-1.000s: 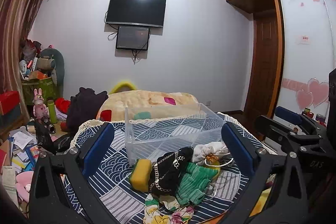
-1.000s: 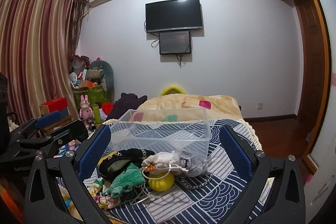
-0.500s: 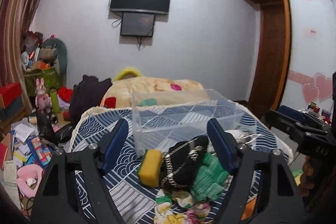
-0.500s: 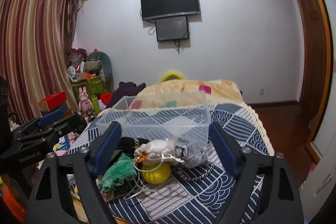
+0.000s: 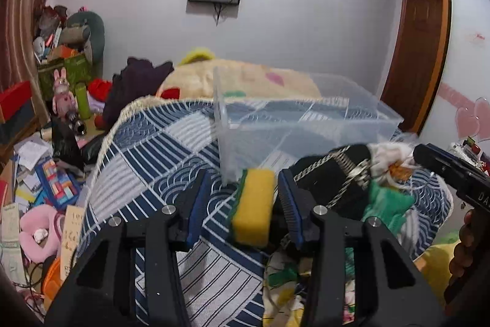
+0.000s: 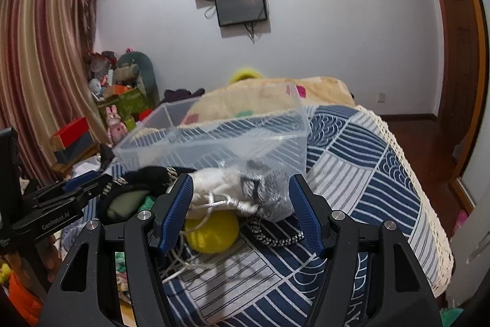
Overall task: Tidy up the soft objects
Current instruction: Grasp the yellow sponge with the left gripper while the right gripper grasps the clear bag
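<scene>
A pile of soft things lies on the patterned bedspread (image 5: 147,149) in front of a clear plastic bin (image 5: 294,124). My left gripper (image 5: 243,204) is open around a yellow sponge (image 5: 254,204), its right finger close to the sponge. A black knit item (image 5: 330,183) and a green cloth (image 5: 386,204) lie to the sponge's right. My right gripper (image 6: 242,210) is open around a bagged white and grey plush bundle (image 6: 245,192), above a yellow ball (image 6: 211,232). The bin (image 6: 214,143) stands just behind.
The bedspread's lace edge (image 6: 410,173) drops off at the right. A beige blanket (image 5: 239,78) lies behind the bin. Toys, books and boxes (image 5: 46,161) crowd the floor at the left. The other gripper shows at the right in the left wrist view (image 5: 453,170).
Both grippers have moved forward and down to the pile and narrowed. The left one now straddles the sponge, the right one the bagged plush bundle.
</scene>
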`<state>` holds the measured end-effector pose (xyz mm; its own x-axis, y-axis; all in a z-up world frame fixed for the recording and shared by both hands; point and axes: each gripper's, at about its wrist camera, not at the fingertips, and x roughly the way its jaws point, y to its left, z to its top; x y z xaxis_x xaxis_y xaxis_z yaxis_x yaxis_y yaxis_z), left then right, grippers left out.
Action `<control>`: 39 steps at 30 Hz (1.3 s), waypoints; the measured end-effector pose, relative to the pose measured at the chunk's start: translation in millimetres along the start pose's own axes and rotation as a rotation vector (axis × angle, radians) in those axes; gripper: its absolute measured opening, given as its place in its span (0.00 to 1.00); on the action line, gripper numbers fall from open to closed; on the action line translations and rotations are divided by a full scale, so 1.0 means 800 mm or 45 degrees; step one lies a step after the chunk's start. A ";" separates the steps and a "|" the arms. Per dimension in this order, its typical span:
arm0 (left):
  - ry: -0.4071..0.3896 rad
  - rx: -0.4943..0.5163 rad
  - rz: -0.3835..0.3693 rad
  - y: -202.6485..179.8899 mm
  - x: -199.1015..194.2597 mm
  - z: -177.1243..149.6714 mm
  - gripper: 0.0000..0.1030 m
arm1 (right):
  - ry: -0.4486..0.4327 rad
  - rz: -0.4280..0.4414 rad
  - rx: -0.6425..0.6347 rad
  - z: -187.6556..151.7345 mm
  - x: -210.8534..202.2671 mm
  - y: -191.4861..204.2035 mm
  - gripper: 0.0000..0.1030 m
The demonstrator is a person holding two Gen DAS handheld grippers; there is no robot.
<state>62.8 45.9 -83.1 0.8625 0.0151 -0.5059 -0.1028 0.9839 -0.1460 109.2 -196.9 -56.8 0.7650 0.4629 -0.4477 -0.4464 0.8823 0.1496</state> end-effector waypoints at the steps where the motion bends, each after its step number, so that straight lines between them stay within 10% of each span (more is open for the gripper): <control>1: 0.018 -0.005 -0.005 0.002 0.006 -0.003 0.41 | 0.000 -0.010 0.010 -0.001 0.000 -0.002 0.60; 15: 0.082 -0.017 -0.105 -0.004 0.021 -0.016 0.25 | 0.065 -0.020 0.153 -0.007 0.013 -0.040 0.60; 24: 0.081 -0.105 -0.153 0.011 0.014 -0.012 0.22 | 0.111 0.052 0.141 -0.013 0.017 -0.033 0.12; 39: -0.108 -0.059 -0.118 0.010 -0.047 0.022 0.22 | -0.101 0.010 0.006 0.031 -0.038 -0.012 0.09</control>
<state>38.3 55.9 -50.5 0.9079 -0.0584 -0.4151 -0.0421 0.9726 -0.2288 101.7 -217.4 -22.8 0.7962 0.4747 -0.3752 -0.4503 0.8791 0.1566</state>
